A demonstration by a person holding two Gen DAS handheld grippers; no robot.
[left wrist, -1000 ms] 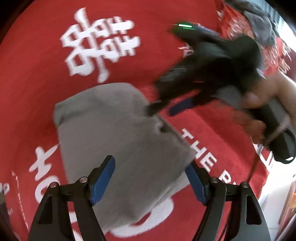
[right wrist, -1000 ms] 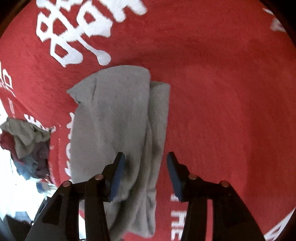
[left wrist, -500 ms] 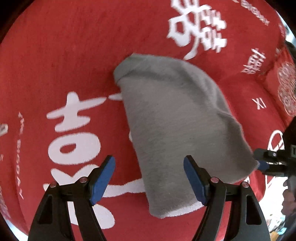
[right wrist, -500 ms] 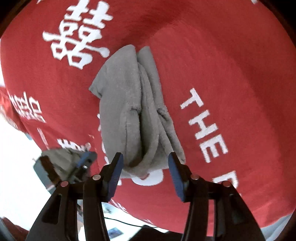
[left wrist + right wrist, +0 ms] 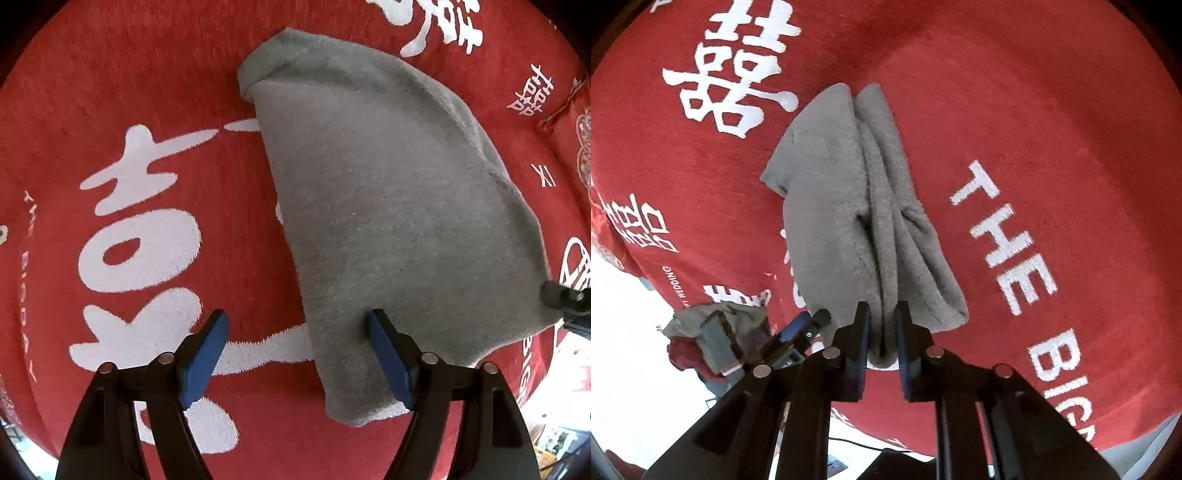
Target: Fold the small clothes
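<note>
A grey folded garment lies on the red cloth. My left gripper points down over its near left corner, jaws opening. A strip of the garment lies between the blue pads, unpressed, and the right finger overlaps the cloth. In the right wrist view the garment shows bunched folds. My right gripper is closing its jaws on the near edge, and the pads squeeze a fold. Its tip shows at the garment's right corner. The left gripper's fingertips appear beside it.
The red cloth with white characters and lettering covers the surface; its edge falls away at the lower left of the right wrist view. A pile of other clothes lies past that edge. A red cushion sits at the right.
The right jaws have closed onto the garment's near edge. The left gripper has swung from beside the right hand to over the garment's corner, sunk closer, and spread its jaws a little wider.
</note>
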